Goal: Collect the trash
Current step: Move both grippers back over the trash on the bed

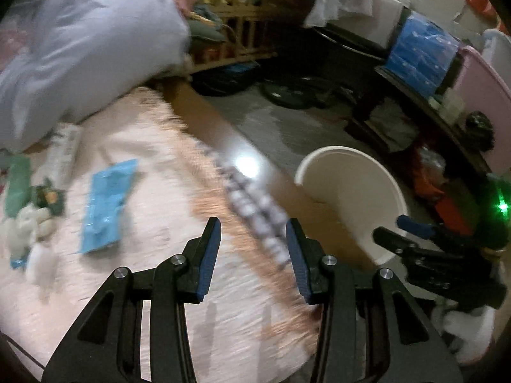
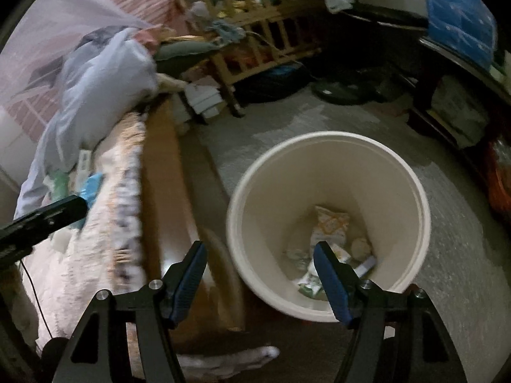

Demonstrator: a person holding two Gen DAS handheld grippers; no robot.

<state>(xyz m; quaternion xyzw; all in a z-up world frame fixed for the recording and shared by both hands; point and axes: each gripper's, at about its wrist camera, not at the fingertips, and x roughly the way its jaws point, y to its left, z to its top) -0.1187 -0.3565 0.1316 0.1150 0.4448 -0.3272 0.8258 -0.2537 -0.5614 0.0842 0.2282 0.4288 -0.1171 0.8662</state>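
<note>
Both tools stand with their jaws apart and nothing between the blue pads. The left gripper [image 1: 253, 233] hangs over the edge of the bed, above the pale pink bedspread [image 1: 153, 146] with its patterned fringe [image 1: 252, 204]. The right gripper [image 2: 260, 257] is poised at the near rim of the round cream plastic bin [image 2: 412, 172], which sits on the grey carpet [image 2: 453, 255] just beside the bed's brown wooden side rail [image 2: 163, 172].

Inside the bin lie a few pieces of rubbish — an orange-and-white printed wrapper [image 2: 330, 223], a crumpled pale wad [image 2: 361, 245] and some small green-and-white packets [image 2: 308, 282].

More trash is still on the bedspread: a flat light-blue plastic packet [image 1: 107, 206], a long white printed wrapper [image 1: 64, 150], a green strip [image 1: 17, 185] and a heap of crumpled white tissue [image 1: 32, 223] at the far left, blurred. A bulky pale-blue bundle of bedding [image 1: 86, 51] crowds the head of the bed.

Beyond it stands a slatted wooden cot [image 2: 255, 32] stuffed with cloth and toys. A dark low table [image 1: 415, 95] on the right carries a blue plastic-wrapped pack [image 1: 421, 51], with a pink board [image 1: 485, 95] leaning near it.
</note>
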